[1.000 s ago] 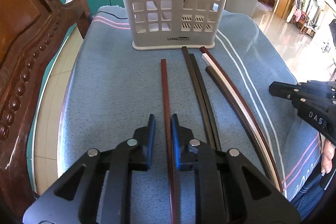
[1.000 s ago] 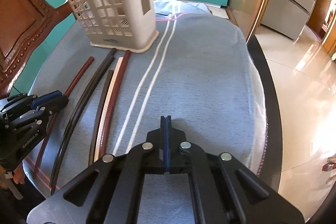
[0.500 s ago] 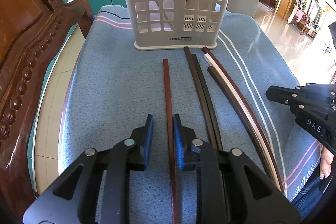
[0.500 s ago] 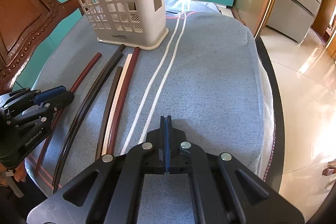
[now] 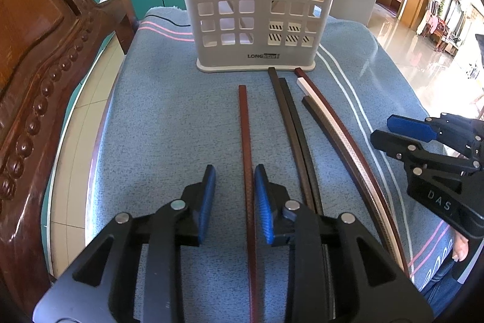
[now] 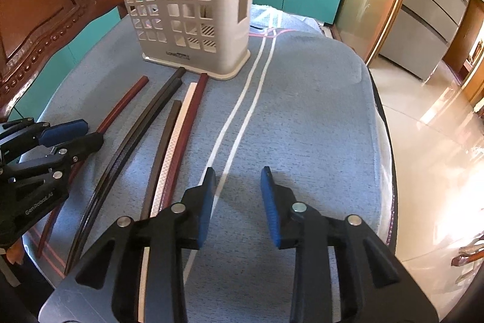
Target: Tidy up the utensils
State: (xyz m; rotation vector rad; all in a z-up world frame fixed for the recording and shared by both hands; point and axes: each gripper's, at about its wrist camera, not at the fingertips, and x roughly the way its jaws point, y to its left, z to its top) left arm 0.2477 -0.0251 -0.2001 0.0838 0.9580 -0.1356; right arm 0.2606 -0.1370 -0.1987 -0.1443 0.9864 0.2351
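Left gripper (image 5: pixel 234 196) jaws just opened, narrow gap straddling the reddish-brown square chopstick (image 5: pixel 246 147) lying on the blue cloth (image 5: pixel 169 117), pads not pressing. Right gripper (image 6: pixel 237 192) just opened, nothing between; grey plastic lattice utensil basket (image 5: pixel 255 5) upright beyond the chopstick tips.

The left gripper (image 5: pixel 234 196) points steeply down and its jaws have just been opening; a thin stick lies between them, untouched by the pads. The right gripper (image 6: pixel 237 196) also tilts down, jaws just opened, nothing between them.

grey basket (image 5: pixel 257 5), blue striped cloth (image 5: pixel 169 123), red-brown chopstick (image 5: pixel 245 123)
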